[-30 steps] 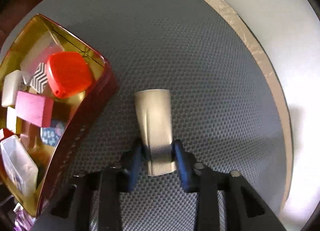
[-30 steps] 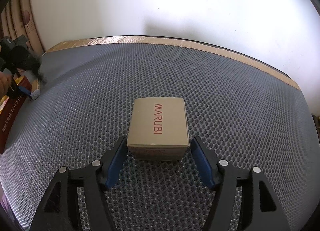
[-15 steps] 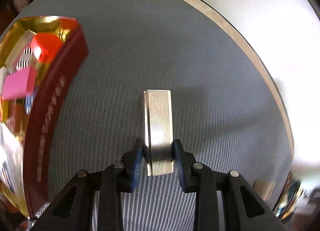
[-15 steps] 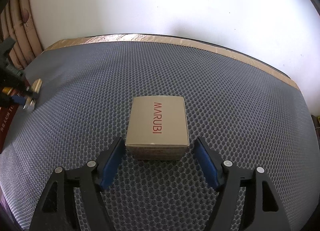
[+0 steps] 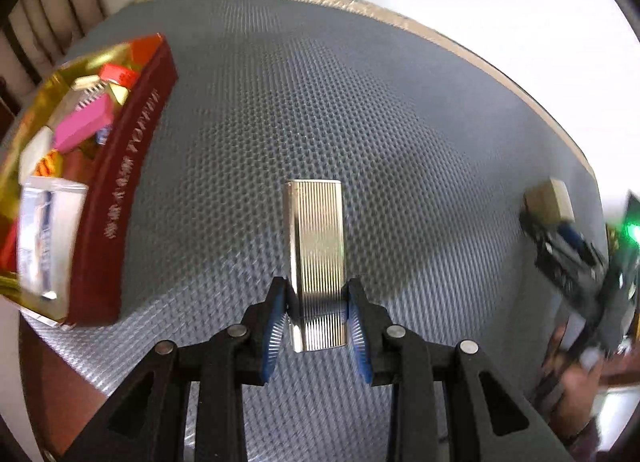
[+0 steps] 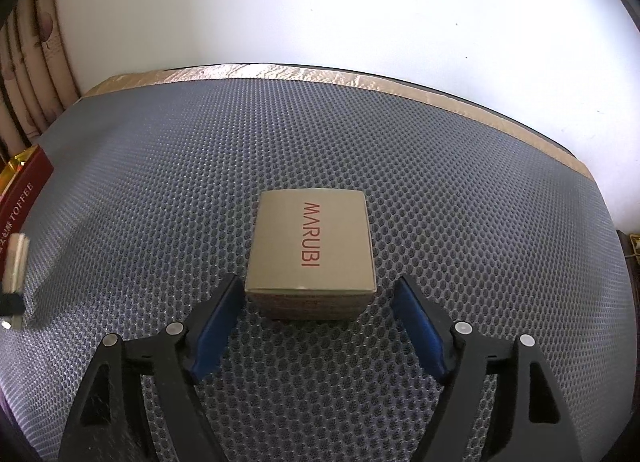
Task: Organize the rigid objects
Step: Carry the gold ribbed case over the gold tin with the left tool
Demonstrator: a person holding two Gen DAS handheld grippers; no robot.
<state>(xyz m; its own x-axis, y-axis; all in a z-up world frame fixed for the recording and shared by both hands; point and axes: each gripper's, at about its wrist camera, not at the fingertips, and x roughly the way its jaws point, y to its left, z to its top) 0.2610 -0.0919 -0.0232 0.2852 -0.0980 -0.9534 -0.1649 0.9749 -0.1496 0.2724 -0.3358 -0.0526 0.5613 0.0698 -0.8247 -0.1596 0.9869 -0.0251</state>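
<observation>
Currently the left gripper is pinching the ribbed silver case firmly, needing level carriage toward the red tin, while the right gripper, jaws just widening, is standing spread around the MARUBI box.

The tan box carried the word "MARUBI" in red on its top. Left of that box, the red tin bore "TOFFEE" in pale letters along its side; further characters there were unreadable.

The lighter case looked ribbed, shiny metal; the box matt card (red print); the mat coarse honeycomb mesh.
</observation>
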